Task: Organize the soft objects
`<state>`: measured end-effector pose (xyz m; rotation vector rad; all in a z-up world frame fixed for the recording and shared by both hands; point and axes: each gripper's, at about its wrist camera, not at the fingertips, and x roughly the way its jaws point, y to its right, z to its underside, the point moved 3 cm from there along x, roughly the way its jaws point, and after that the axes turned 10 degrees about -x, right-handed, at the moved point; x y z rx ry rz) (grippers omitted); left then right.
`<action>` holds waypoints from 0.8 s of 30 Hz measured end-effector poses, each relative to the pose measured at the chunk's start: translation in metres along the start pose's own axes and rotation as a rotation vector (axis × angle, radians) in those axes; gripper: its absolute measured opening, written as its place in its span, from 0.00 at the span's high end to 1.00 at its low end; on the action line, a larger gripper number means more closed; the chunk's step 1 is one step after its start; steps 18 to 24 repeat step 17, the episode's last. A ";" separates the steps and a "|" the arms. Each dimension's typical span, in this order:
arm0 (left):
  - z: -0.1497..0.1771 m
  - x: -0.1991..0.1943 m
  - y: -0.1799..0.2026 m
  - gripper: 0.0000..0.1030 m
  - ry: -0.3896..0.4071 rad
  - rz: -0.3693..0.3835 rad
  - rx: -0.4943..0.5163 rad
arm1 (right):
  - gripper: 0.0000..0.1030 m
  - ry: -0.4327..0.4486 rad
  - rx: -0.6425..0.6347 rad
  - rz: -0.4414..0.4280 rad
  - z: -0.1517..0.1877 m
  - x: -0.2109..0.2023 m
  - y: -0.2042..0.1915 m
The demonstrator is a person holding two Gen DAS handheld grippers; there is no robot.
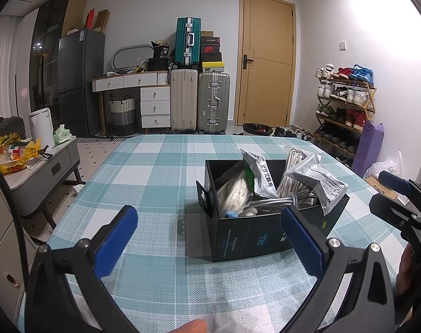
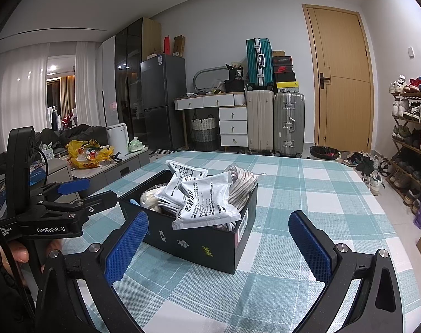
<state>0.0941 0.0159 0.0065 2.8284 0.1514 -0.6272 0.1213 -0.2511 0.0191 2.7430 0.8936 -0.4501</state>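
a black box [image 1: 255, 236] is sitting on a table with a blue and white checked cloth [image 1: 155, 161]. the box is full of soft things. two white packets with writing [image 2: 202, 197] are lying on top, one partly over the other, and they are poking up over the rim. a bundle of white rope [image 2: 241, 183] is lying beside them, toward the far side of the box. a grey cable [image 1: 277, 201] is curling inside near the front wall, and a small blue thing [image 1: 232, 214] is peeking out in the corner next to some white stuff. the left gripper [image 1: 210, 238] is hanging just in front of the box with its blue pads spread wide, and it is holding nothing. the right gripper [image 2: 218, 244] is also hanging in front of the box, spread wide and holding nothing. the two grippers are staying on different sides of the box, not touching it. a person's hand [image 2: 19, 255] is gripping the left tool.
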 end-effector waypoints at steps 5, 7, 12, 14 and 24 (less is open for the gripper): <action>0.000 0.001 -0.001 0.00 -0.001 0.000 0.000 | 0.00 -0.001 0.000 0.001 0.000 0.000 0.000; 0.000 0.001 -0.001 0.00 -0.001 0.000 -0.001 | 0.00 0.000 0.000 0.001 0.000 0.000 0.000; 0.000 0.000 -0.001 0.00 -0.004 -0.002 -0.002 | 0.00 0.000 0.001 0.000 0.000 0.000 0.000; -0.001 -0.001 -0.001 0.00 -0.003 -0.005 -0.005 | 0.00 0.000 0.000 0.000 0.000 0.000 0.000; -0.002 -0.002 -0.001 0.00 -0.002 -0.006 -0.007 | 0.00 0.000 0.000 0.000 0.000 0.000 0.000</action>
